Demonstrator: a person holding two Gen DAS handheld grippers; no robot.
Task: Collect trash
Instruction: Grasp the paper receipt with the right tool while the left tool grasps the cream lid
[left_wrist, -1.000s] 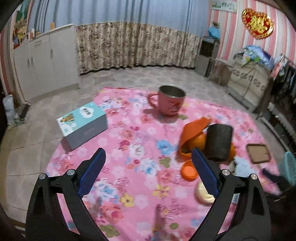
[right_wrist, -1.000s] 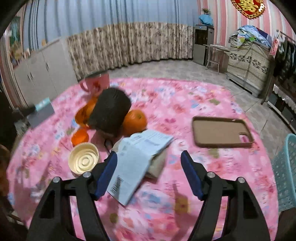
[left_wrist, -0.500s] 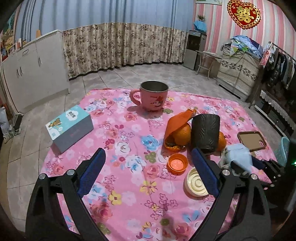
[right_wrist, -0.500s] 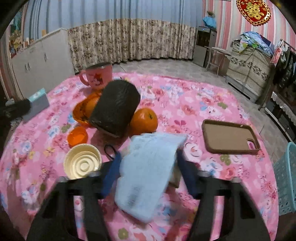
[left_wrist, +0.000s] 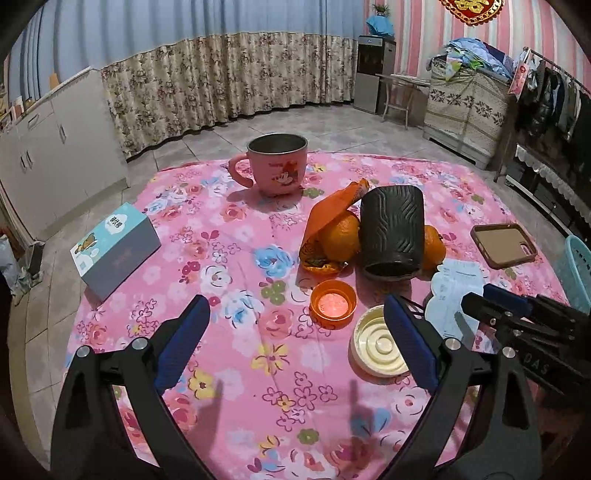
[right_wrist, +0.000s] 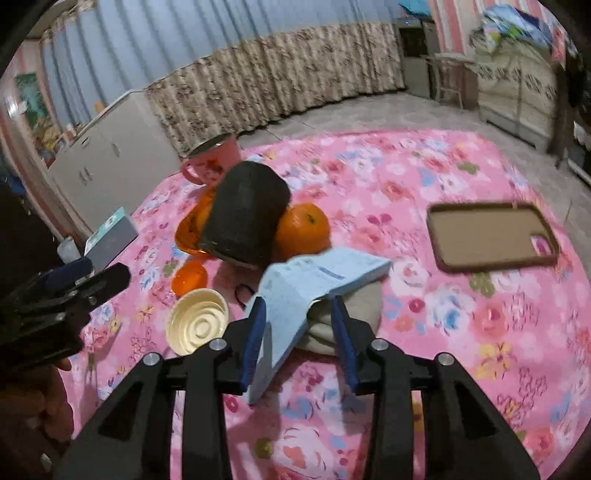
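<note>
Paper (right_wrist: 317, 280) sits pinched in the right gripper (right_wrist: 299, 332), jaws drawn in on it. Lift it straight up, clear of the orange (right_wrist: 303, 229) at twelve o'clock. Left gripper (left_wrist: 295, 339) hangs spread apart, holding nothing.

Pink floral tablecloth (left_wrist: 236, 266), pink mug (left_wrist: 277, 166), pale blue paper (right_wrist: 314, 280), perhaps printed

The blue paper (right_wrist: 314, 280) hides most of the beige thing (right_wrist: 347, 314) beneath.
</note>
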